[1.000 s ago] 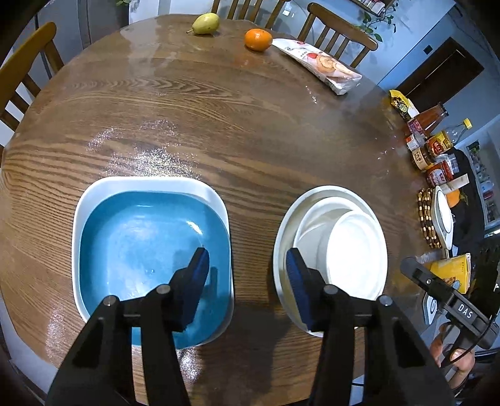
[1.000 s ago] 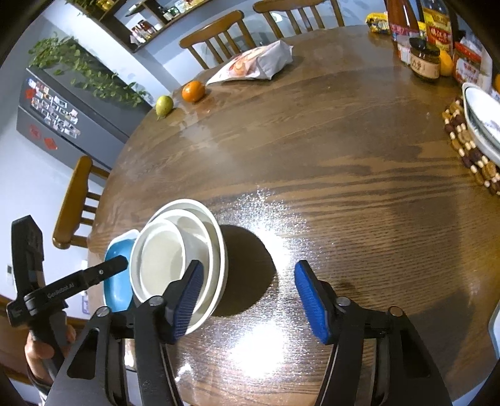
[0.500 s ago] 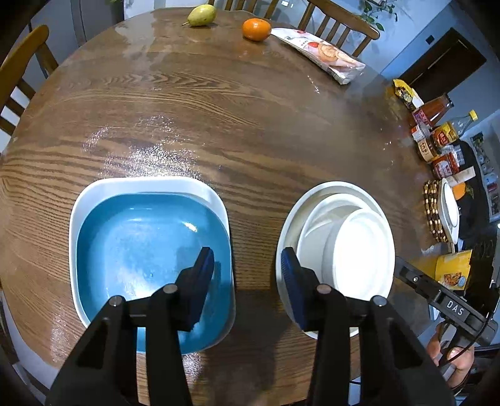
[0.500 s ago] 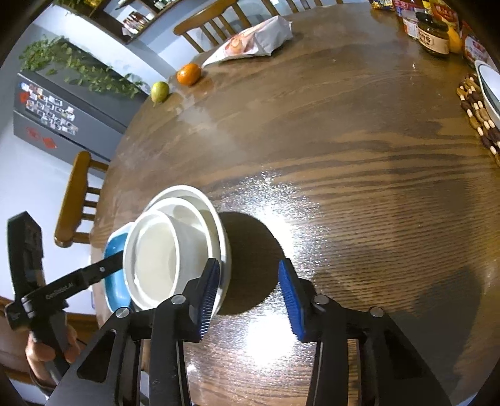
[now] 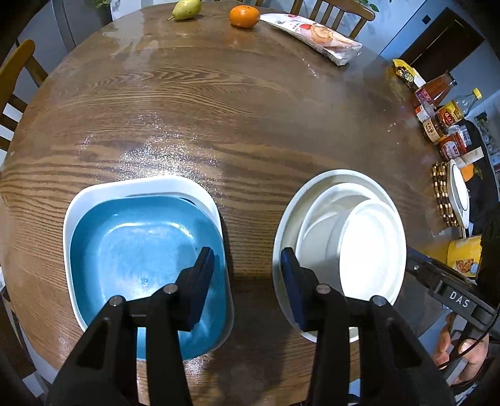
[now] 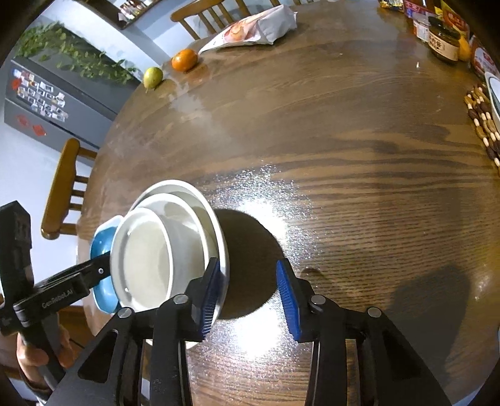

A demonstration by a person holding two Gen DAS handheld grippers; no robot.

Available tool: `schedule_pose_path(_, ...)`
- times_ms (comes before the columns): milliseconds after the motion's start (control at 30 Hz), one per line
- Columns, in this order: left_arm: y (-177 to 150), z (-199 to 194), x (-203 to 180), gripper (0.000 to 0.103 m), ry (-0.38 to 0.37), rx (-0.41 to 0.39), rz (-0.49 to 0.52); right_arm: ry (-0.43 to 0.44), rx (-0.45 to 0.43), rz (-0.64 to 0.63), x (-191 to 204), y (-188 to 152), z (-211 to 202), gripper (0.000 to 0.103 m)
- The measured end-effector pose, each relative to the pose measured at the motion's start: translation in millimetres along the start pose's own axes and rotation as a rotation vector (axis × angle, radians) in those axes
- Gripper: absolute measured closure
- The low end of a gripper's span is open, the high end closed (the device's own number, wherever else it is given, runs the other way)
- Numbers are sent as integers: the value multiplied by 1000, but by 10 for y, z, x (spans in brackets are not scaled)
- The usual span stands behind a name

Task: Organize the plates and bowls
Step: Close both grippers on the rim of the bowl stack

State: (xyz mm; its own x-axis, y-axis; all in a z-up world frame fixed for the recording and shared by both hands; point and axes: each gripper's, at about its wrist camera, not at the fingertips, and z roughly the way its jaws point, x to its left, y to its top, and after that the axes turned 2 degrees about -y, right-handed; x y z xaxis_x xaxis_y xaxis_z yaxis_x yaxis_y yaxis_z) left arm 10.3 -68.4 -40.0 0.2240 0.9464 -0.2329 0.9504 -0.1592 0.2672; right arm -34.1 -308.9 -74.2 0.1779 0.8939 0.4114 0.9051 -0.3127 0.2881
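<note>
A: Round table (image 5: 250, 103), glossy brown wood with heavy grain, glare patch near the middle. On the near side, a square blue dish (image 5: 137, 250) with rounded corners, glazed, nested in a white square dish (image 5: 140, 185) of the same shape.

B: And beside it?

A: Apart from it, to the right, a round white stack: wide plate (image 5: 289, 218) at the bottom, shallow bowl (image 5: 325, 200) inside, and a deeper white bowl (image 5: 372, 246) on top, sitting off-centre.

B: Left gripper (image 5: 247, 268)?

A: Jaws apart, holding nothing. One dark-padded finger over the blue dish's near corner, the other over the round plate's rim; bare wood shows between them.

B: Right gripper (image 6: 248, 292)?

A: Also spread and empty. Blue ribbed pads; the left pad (image 6: 210, 293) sits right at the plate's outer edge, contact unclear. The other is over bare wood.

B: Far side?

A: Pear (image 5: 186, 7), orange (image 5: 244, 16), crinkled snack bag (image 5: 315, 34); jars and bottles (image 5: 437, 109) and a beaded trivet (image 5: 442, 193) at the right rim.
</note>
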Motion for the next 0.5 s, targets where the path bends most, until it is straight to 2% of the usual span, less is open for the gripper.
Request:
schedule_pose_path(133,22,8,-53,80,-14,8,14,26,16,25,-51,5,42,65)
schedule_pose_path(200,32,7,-100,86,-9,5,32,43,15,27,-61,0,43,72)
schedule_pose_path(500,42,24,-200,101,-13,-22,40,103,-5,31,-13,-30,20,91)
